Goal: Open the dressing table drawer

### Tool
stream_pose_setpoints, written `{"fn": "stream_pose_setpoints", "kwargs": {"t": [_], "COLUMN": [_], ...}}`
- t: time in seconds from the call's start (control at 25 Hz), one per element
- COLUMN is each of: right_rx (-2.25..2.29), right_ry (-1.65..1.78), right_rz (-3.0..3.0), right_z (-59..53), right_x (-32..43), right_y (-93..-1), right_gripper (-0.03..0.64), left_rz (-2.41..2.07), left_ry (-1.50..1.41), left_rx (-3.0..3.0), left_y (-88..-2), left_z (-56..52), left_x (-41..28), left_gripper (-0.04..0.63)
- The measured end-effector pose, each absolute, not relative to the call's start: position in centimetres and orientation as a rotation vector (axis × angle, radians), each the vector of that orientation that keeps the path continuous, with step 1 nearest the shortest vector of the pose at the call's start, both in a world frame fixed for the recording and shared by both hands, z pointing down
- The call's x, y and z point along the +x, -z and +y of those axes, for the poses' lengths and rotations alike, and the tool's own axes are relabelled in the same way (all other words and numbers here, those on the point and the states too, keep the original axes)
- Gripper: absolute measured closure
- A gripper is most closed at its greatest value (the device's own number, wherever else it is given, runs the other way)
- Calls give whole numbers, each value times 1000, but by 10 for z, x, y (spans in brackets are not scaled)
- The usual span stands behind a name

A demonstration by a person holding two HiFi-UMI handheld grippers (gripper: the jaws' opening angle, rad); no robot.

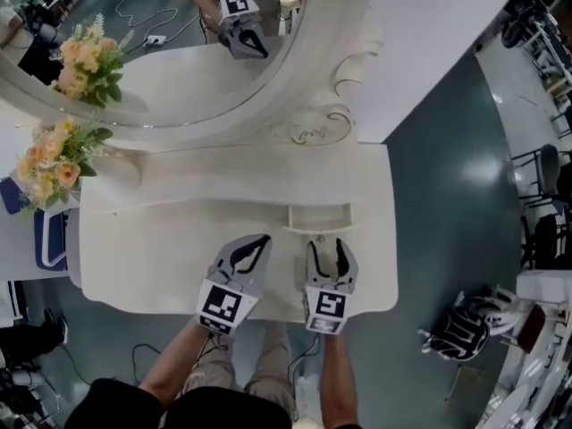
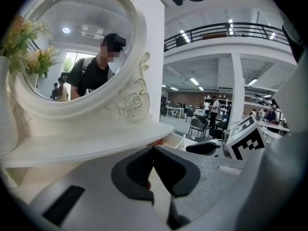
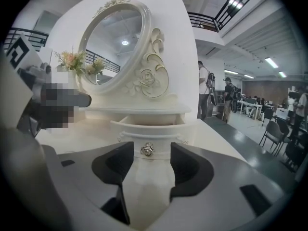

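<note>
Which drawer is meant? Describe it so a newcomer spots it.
Find the white dressing table with the oval mirror. Under the mirror's shelf, toward the right, sits a small drawer, pulled partly out. Only it carries a metal knob on its curved front.

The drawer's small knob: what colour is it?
Silvery metal. The knob sits on the cream-white drawer front and shows best in the right gripper view.
</note>
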State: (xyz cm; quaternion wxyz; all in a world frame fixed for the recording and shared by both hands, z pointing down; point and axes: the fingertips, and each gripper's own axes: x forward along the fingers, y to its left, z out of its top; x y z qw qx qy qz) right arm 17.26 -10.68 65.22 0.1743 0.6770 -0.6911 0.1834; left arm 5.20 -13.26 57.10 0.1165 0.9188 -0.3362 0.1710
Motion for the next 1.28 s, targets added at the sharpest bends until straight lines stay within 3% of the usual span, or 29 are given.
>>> {"fn": "stream_pose_setpoints", "kwargs": {"t": [0.64,1.28], "right_rx": [2114,2240], "right_ry": [-382,-226], "right_rz": [-1904,-1903], "right_z": [-87,-37], "right_x": [194,141], "right_y": [-549,-443], "right_gripper": [399,481], "left_rz": [-899,-829], "left_ry": [-402,-277], "left_rx": [2835,2986], "left_y": [-489,-405], "left_z": [-122,-86], "left_x": [63,18], "left_gripper": [595,596]}}
